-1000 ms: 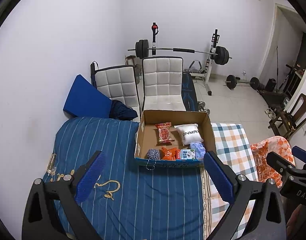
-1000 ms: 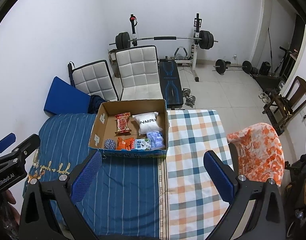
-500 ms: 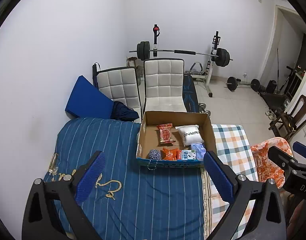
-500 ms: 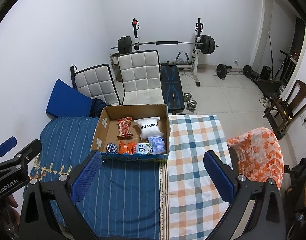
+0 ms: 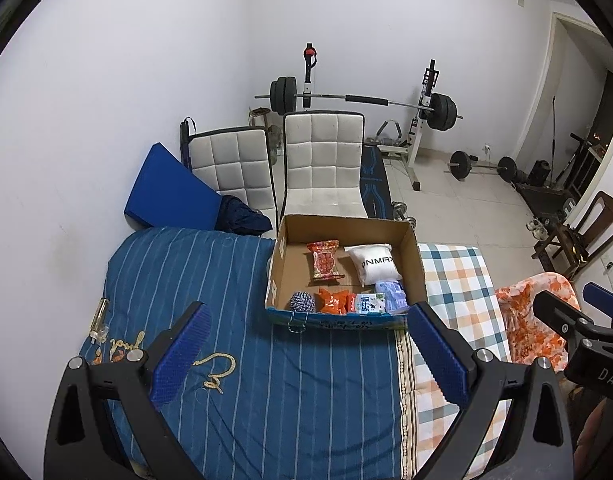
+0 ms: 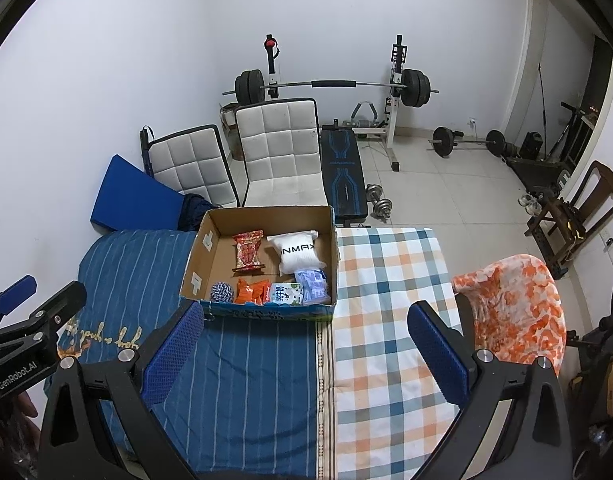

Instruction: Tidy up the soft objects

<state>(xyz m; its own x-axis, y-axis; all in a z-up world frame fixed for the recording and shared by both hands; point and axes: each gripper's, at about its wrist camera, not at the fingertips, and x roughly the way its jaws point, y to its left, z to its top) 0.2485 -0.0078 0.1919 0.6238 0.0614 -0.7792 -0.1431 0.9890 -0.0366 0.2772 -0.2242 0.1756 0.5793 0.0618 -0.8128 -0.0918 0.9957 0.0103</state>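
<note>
A cardboard box [image 5: 340, 276] sits on the bed at the far edge, straddling the seam where the blue striped cover [image 5: 242, 360] meets the checked sheet [image 6: 386, 320]. Inside the box, a white pillow-like pack [image 5: 373, 264] reads "NMAX", with the start of the word hidden in a fold. Left of it lies a red snack packet [image 5: 323, 260]; its print is too small to read. Along the box's near wall, from left to right, sit a blue-and-white yarn ball [image 5: 301, 303], an orange packet [image 5: 333, 301], a small white-and-green pack [image 5: 369, 303] with unreadable characters, and a pale blue soft pack [image 5: 393, 295].

The left gripper [image 5: 306, 354] hangs over the near part of the blue cover, jaws released and wide apart with nothing between them. The right gripper [image 6: 306, 350] hangs over the seam, jaws likewise spread and empty. Seen from the right wrist camera, the left gripper's body carries the label "GenRobot.AI"; from the left wrist camera, the right one shows "DAS", cut off by the frame.

Gold script embroidery [image 5: 216, 368] marks the blue cover near the left edge, illegible. A small clear bottle [image 5: 98, 318] lies at that same edge. An orange-and-white patterned cloth [image 6: 514, 308] drapes over something off the bed's right edge. The near half of the bed between the box and the grippers lies flat and open.
</note>
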